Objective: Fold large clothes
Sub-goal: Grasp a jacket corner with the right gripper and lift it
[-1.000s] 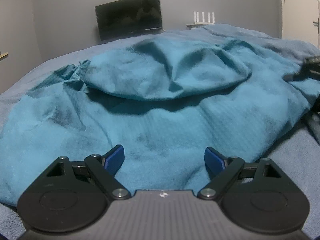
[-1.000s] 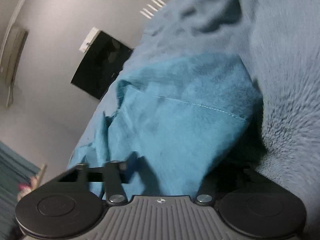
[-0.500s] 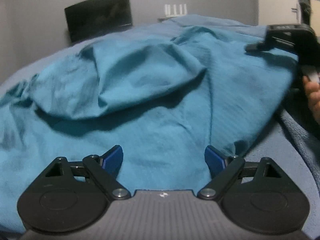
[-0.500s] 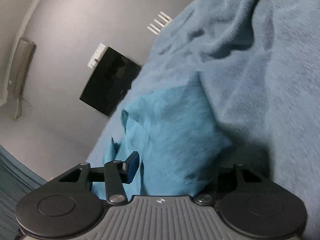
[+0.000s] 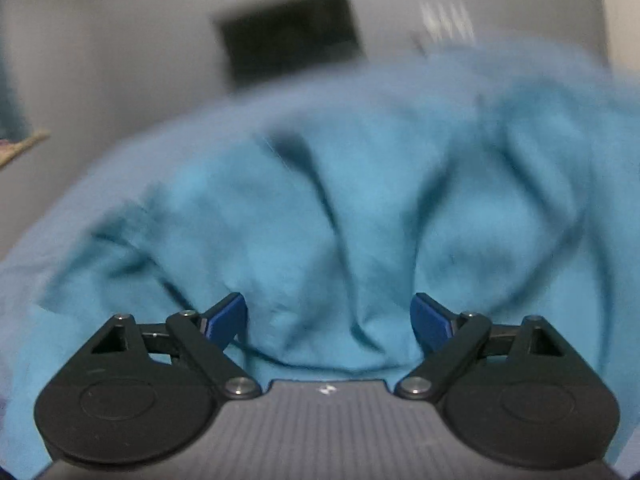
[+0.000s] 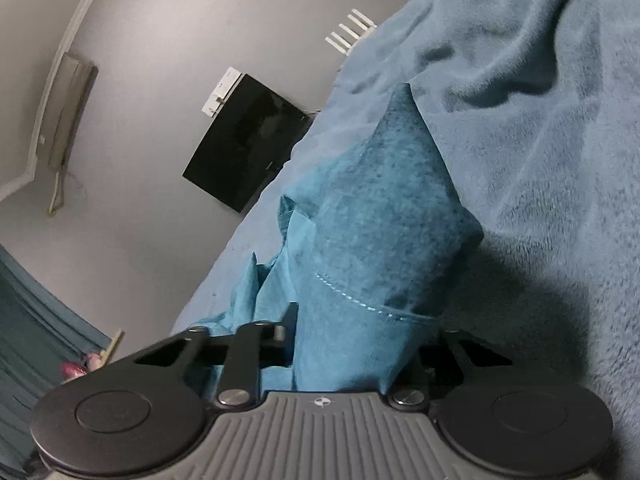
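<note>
Between the right gripper's (image 6: 352, 344) jaws sits a stitched hem of the teal garment (image 6: 372, 216); jaws have just been closing and now look clamped on the cloth, though the right-hand pad is hidden behind the fabric; the held edge stands up in a peak from the grip, away from the camera, with the fluffy grey-blue blanket (image 6: 552, 168) of the bed beside and under it; the rest of the garment trails off to the left of that view, towards the bed's far edge by the wall and the dark screen (image 6: 244, 148).

Left gripper (image 5: 330, 320): jaws wide apart, holding nothing; both blue pads (image 5: 226, 316) are bare, with cloth lying past them; left view is motion-blurred, so fine edges are unreadable.

Key relation: the bulk of the garment (image 5: 340, 208) lies straight ahead of and below the left gripper, rumpled in ridges that run away from it towards the bed's far edge; no free hem or corner is clearly visible near it.

Judgement: right side is pinned, left is the free hand and nearer the loose bulk; next it needs an edge on its own side, opposite the right's grip; risk is pinching a mid-panel wrinkle rather than the hem.
</note>
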`<state>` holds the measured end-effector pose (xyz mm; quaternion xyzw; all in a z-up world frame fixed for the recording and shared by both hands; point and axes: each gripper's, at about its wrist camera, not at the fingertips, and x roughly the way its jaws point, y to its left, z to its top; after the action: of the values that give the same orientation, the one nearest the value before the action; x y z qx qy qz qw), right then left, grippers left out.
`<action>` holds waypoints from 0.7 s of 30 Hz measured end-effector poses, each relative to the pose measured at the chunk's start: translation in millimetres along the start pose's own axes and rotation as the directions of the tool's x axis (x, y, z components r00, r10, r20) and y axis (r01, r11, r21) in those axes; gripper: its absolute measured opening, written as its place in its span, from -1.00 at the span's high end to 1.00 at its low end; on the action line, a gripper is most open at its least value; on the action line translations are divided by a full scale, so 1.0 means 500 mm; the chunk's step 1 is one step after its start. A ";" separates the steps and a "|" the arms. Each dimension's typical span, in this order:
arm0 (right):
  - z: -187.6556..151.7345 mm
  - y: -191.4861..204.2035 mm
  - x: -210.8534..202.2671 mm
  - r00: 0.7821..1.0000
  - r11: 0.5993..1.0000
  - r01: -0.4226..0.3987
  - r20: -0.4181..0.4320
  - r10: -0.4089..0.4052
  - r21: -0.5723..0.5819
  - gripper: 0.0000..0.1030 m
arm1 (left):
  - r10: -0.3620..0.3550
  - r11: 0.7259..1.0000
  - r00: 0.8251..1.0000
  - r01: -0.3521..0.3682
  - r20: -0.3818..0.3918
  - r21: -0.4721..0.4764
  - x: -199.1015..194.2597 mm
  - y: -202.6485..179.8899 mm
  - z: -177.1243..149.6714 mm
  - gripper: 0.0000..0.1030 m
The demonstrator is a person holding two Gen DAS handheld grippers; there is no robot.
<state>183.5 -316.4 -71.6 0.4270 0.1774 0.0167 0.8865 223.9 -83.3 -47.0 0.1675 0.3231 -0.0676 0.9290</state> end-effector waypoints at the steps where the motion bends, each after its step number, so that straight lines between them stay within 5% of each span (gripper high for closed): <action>1: -0.001 0.006 0.000 1.000 1.000 0.002 0.002 -0.001 -0.025 0.60 | 0.002 1.000 1.000 -0.003 0.016 0.022 0.003 -0.006 -0.011 -0.73; 6: -0.010 0.039 -0.010 1.000 0.990 0.017 0.018 -0.014 -0.139 0.67 | -0.025 1.000 0.999 0.025 0.039 0.001 -0.057 0.019 -0.020 -0.74; 11: -0.022 0.071 -0.019 0.999 0.973 0.039 0.036 -0.031 -0.228 0.70 | -0.076 0.997 0.994 0.074 0.073 0.039 -0.152 0.043 -0.096 -0.75; 14: -0.038 0.095 -0.032 0.998 0.951 0.050 0.051 -0.036 -0.305 0.72 | -0.038 0.995 0.995 0.028 0.097 0.100 -0.144 0.020 -0.137 -0.74; 18: -0.058 0.133 -0.051 0.996 0.916 0.079 0.077 -0.053 -0.393 0.74 | -0.020 1.000 0.956 0.023 0.291 -0.005 -0.173 0.027 -0.095 -0.75; 21: -0.076 0.156 -0.078 0.993 0.899 0.102 0.093 -0.068 -0.426 0.76 | -0.017 1.000 0.971 0.017 0.237 0.002 -0.128 0.010 -0.060 -0.75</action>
<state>144.2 -245.3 -21.9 0.2135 0.1539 0.0005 0.9647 157.8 -66.9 -28.0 0.1555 0.2115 -0.0951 0.9602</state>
